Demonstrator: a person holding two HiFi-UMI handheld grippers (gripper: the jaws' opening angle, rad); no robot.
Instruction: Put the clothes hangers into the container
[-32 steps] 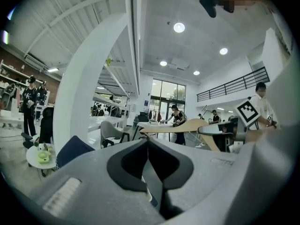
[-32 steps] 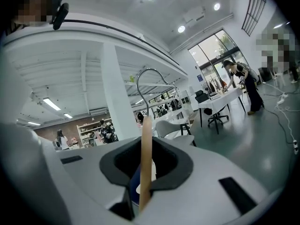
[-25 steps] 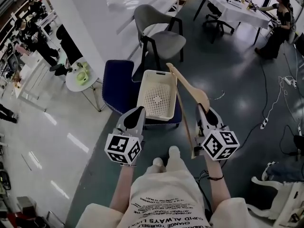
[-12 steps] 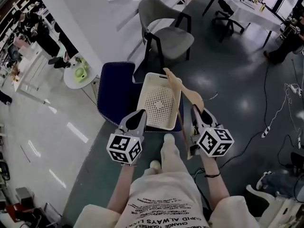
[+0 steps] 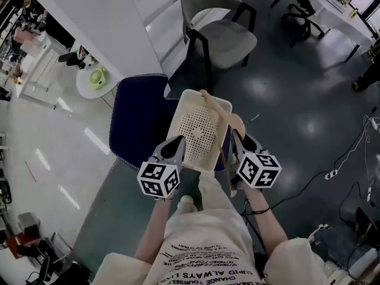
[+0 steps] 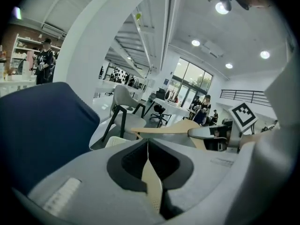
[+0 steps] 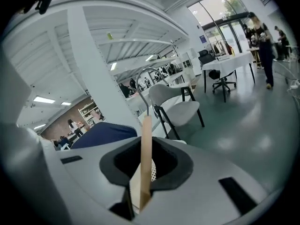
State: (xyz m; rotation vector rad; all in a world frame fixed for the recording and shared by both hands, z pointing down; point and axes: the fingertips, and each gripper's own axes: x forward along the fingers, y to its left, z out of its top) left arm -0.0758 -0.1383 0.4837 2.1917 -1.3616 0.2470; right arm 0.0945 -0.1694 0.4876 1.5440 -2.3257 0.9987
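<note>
A cream perforated basket (image 5: pixel 189 100) sits on a dark blue padded seat (image 5: pixel 138 119). My right gripper (image 5: pixel 236 138) is shut on a wooden clothes hanger (image 5: pixel 222 116). The hanger slants from beside the marker cube up over the basket's right side. In the right gripper view the hanger (image 7: pixel 146 153) stands edge-on between the jaws, its metal hook (image 7: pixel 140 77) on top. My left gripper (image 5: pixel 177 142) hovers at the basket's near left edge, jaws shut and empty (image 6: pixel 147 144). The hanger (image 6: pixel 164 129) and the right gripper (image 6: pixel 213 135) also show in the left gripper view.
A grey chair with black legs (image 5: pixel 221 35) stands just behind the blue seat. A small round white table (image 5: pixel 95 83) with a green item is to the left. Cables (image 5: pixel 347 150) trail over the dark floor on the right. The person's foot (image 5: pixel 186 204) is below the grippers.
Both grippers have come forward to the basket. The hanger, earlier off the basket's right side, now lies over its right part.
</note>
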